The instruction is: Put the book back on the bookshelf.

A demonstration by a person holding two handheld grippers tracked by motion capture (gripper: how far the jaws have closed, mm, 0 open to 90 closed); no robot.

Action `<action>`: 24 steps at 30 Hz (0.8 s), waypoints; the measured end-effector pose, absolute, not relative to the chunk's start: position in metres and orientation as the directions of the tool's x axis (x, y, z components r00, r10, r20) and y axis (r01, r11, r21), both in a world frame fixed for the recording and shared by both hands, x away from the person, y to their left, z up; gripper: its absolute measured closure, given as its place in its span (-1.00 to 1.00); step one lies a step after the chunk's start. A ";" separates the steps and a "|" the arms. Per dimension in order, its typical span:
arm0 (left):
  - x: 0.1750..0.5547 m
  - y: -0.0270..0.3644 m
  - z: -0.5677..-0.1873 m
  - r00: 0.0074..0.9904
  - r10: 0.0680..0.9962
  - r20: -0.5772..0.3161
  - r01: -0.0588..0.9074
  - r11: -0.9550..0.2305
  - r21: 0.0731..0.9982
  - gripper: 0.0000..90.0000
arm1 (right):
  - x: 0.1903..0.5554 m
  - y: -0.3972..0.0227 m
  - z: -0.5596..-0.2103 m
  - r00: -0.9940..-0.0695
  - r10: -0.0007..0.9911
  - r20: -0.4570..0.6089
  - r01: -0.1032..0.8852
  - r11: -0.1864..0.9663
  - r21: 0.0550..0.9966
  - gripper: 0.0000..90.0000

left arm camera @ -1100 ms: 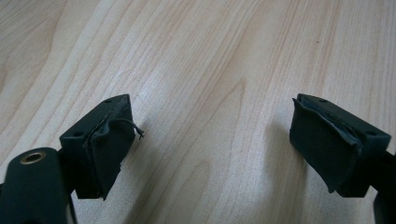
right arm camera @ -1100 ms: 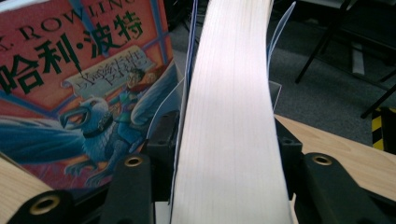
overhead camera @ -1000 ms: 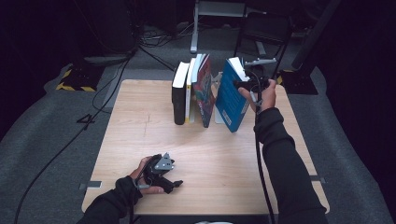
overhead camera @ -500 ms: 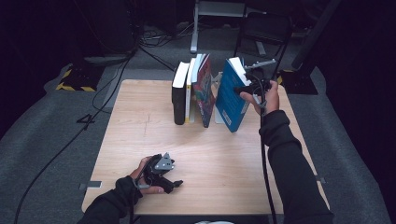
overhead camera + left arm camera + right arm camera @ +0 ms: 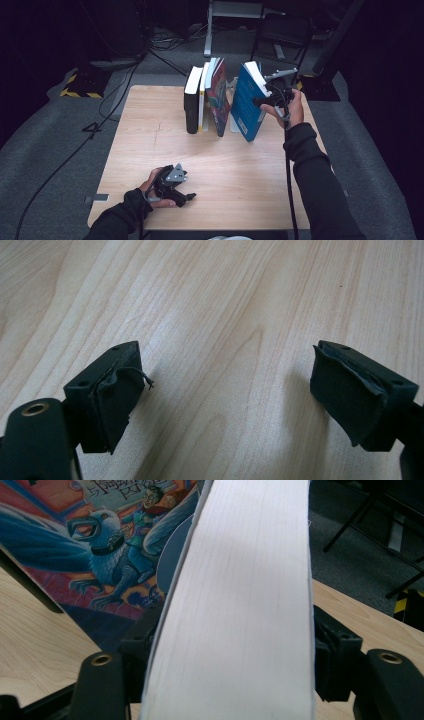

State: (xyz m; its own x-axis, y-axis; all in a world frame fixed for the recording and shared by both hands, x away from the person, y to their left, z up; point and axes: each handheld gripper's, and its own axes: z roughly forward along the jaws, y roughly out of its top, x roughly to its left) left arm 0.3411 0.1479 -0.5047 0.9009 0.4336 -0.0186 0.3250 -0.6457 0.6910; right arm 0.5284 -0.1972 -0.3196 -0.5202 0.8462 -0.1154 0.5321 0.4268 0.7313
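The thick blue book (image 5: 246, 102) leans on the wooden tabletop (image 5: 150, 135), near the row of standing books (image 5: 206, 97) but apart from it. The right claw (image 5: 261, 101) sits around its white page edge, and its jaws have just been opening, so I think it is letting go. The book still needs pushing up straight against the row. The left claw (image 5: 186, 197) rests wide apart, holding nothing.
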 end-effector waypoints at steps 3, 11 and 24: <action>0.341 0.148 -0.505 0.901 0.434 -0.019 0.325 -0.646 0.691 -0.68 | 0.526 -0.198 -0.319 -0.526 0.842 -0.121 0.528 0.434 0.730 -0.21; 0.341 0.148 -0.505 0.901 0.434 -0.019 0.325 -0.645 0.691 -0.68 | 0.515 -0.204 -0.316 -0.569 0.809 -0.147 0.502 0.483 0.717 -0.28; 0.341 0.148 -0.505 0.900 0.435 -0.019 0.326 -0.644 0.692 -0.68 | 0.500 -0.204 -0.318 -0.606 0.766 -0.214 0.472 0.563 0.678 -0.37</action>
